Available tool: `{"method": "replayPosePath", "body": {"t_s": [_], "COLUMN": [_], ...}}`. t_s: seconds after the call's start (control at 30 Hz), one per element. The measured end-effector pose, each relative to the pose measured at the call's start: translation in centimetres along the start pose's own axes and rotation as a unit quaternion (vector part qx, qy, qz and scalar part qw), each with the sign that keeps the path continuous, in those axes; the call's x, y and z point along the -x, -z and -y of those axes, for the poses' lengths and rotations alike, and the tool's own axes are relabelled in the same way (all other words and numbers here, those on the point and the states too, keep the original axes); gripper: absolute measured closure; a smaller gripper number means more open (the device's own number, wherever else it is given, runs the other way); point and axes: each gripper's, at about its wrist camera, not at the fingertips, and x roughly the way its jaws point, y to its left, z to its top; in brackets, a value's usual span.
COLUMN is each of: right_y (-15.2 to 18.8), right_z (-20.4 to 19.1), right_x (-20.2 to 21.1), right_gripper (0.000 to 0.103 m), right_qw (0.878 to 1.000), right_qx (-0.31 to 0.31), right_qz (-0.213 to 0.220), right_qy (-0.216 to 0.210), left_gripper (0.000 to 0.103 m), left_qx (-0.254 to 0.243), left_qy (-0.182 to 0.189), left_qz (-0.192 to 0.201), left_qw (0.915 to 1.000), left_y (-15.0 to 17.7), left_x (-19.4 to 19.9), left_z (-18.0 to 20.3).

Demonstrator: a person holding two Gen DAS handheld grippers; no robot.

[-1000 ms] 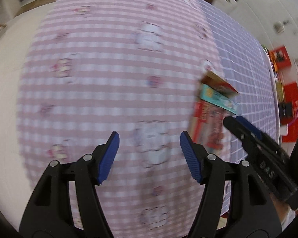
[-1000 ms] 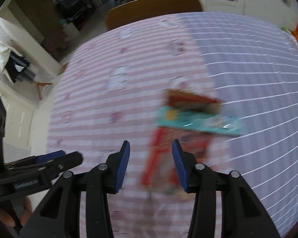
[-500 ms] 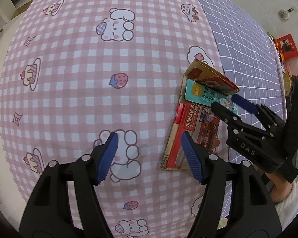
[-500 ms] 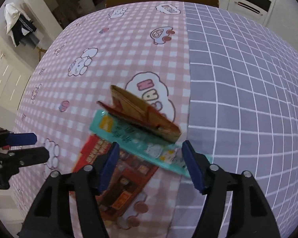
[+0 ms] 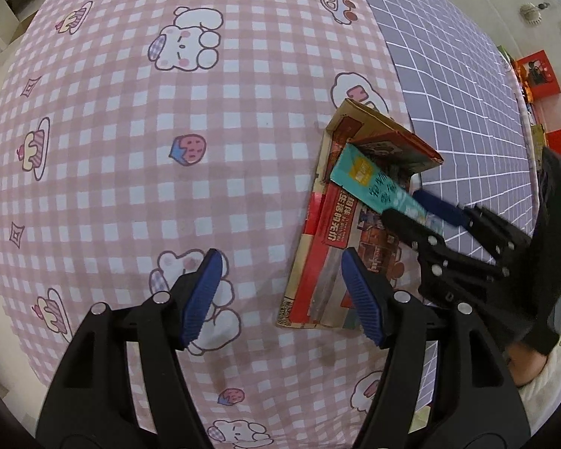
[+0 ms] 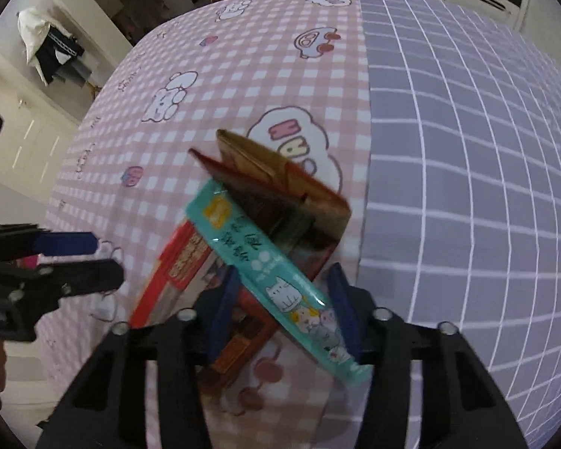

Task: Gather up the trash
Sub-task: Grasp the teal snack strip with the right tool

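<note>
Trash lies in a small heap on the pink checked cloth [image 5: 138,157], close to its seam with the grey grid cloth [image 5: 463,86]: a flattened red carton [image 5: 333,258] at the bottom, a teal packet [image 5: 370,183] across it, and a folded brown-and-red carton [image 5: 385,138] at the far end.

From the left wrist, the left gripper [image 5: 280,295] stands wide apart with nothing between its pads, just left of the red carton's near edge; it has barely shifted from half a second ago. The right gripper [image 5: 422,209] reaches in from the right, nearer the teal packet than before.

From the right wrist, the right gripper [image 6: 284,314] straddles the teal packet [image 6: 276,280], its jaws closing around it and clearly narrower than half a second ago; whether the pads already press it I cannot tell. The left gripper [image 6: 93,262] shows at the left edge.
</note>
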Motion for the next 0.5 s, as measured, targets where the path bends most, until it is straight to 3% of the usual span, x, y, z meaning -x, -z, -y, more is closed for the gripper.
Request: {"method": "replayPosePath", "body": {"t_s": [0.07, 0.17, 0.37, 0.5], "right_y": [0.6, 1.4, 3.3, 3.5], "right_z": [-0.2, -0.1, 0.3, 0.4], "right_x": [0.7, 1.9, 2.5, 2.6], "right_gripper": [0.079, 0.09, 0.094, 0.085], "right_qw": [1.0, 0.999, 0.998, 0.996], "right_qx": [-0.006, -0.023, -0.046, -0.073], "right_qz": [0.006, 0.015, 0.003, 0.01], "right_qy": [0.003, -0.023, -0.053, -0.047], "left_gripper": [0.037, 0.037, 0.037, 0.037], "left_qx": [-0.001, -0.011, -0.038, -0.023], "left_qy": [0.005, 0.01, 0.015, 0.011], "left_qz": [0.002, 0.011, 0.022, 0.015], "left_qw": [1.0, 0.9998, 0.9989, 0.9996], "left_y": [0.0, -0.3, -1.0, -0.7], "left_x": [0.0, 0.1, -0.2, -0.8], "left_z": [0.2, 0.9, 2.5, 2.1]}}
